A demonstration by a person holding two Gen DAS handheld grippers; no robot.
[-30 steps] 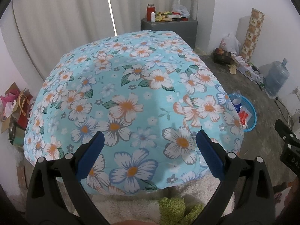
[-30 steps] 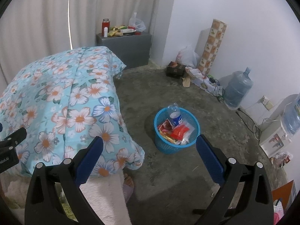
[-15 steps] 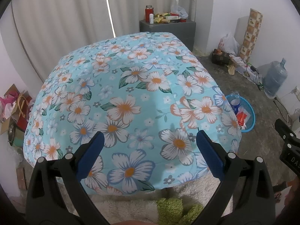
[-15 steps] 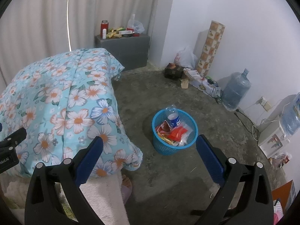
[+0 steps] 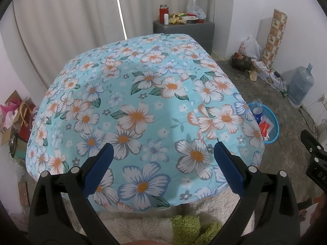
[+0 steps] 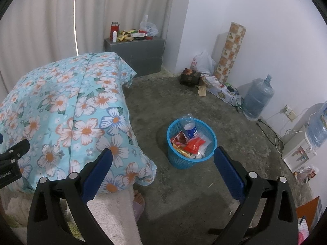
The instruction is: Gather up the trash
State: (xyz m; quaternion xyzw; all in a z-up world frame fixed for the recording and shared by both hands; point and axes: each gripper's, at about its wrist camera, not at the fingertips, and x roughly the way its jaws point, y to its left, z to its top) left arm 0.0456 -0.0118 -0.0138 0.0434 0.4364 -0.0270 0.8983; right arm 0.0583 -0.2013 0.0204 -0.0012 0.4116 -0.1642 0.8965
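Observation:
A blue plastic basket (image 6: 176, 158) stands on the concrete floor right of the bed, holding a clear bottle (image 6: 189, 127), red and yellow wrappers (image 6: 193, 144) and other trash. Its edge (image 5: 272, 127) shows past the bed's corner in the left wrist view. My right gripper (image 6: 163, 167) hangs open and empty above the floor, nearer than the basket. My left gripper (image 5: 163, 164) is open and empty over the near end of the floral bedspread (image 5: 143, 110). The top of the bed carries no loose items.
A grey cabinet (image 6: 136, 54) with a red jar and packets stands by the curtain. A tiled roll (image 6: 231, 51), bags, a box and a water jug (image 6: 257, 99) line the right wall. A dispenser (image 6: 298, 151) sits at far right. Bags (image 5: 16, 114) crowd the bed's left side. A person's foot (image 6: 139, 199) is below.
Both grippers have drawn back and risen slightly, so the bed and basket look a little farther away. Both stay open and empty.

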